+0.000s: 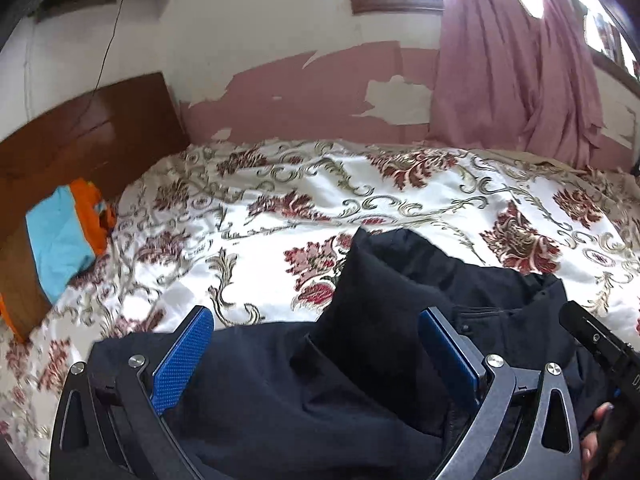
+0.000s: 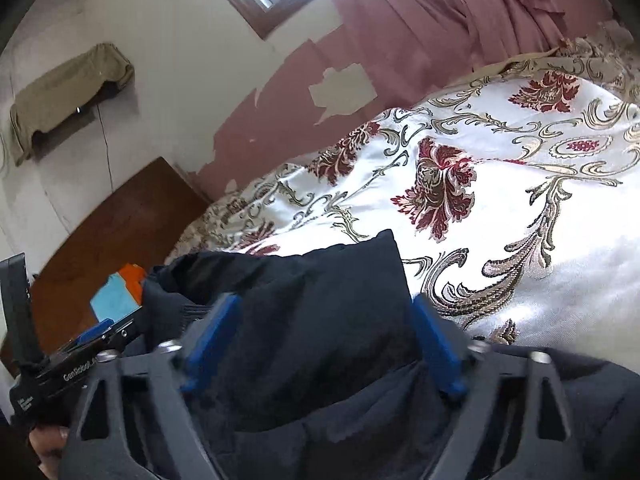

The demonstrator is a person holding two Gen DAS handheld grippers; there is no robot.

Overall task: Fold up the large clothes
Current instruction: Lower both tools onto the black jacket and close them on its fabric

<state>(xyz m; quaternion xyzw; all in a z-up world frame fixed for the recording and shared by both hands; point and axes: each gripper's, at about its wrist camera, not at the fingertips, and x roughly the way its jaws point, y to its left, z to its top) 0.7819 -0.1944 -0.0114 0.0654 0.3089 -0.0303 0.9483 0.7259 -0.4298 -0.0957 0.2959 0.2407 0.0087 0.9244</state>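
matt dark cloth jacket [image 1: 360, 360], glossy bedspread [image 2: 500, 220]

Both wrist cameras look forward from close above the dark garment [image 1: 360, 360] across the floral bedspread [image 1: 280, 200], sharing headboard [image 2: 112, 232] and curtain [image 2: 420, 8].

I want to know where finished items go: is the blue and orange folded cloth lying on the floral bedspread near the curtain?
No, the blue and orange cloth lies beside the wooden headboard, far from the pink curtain.
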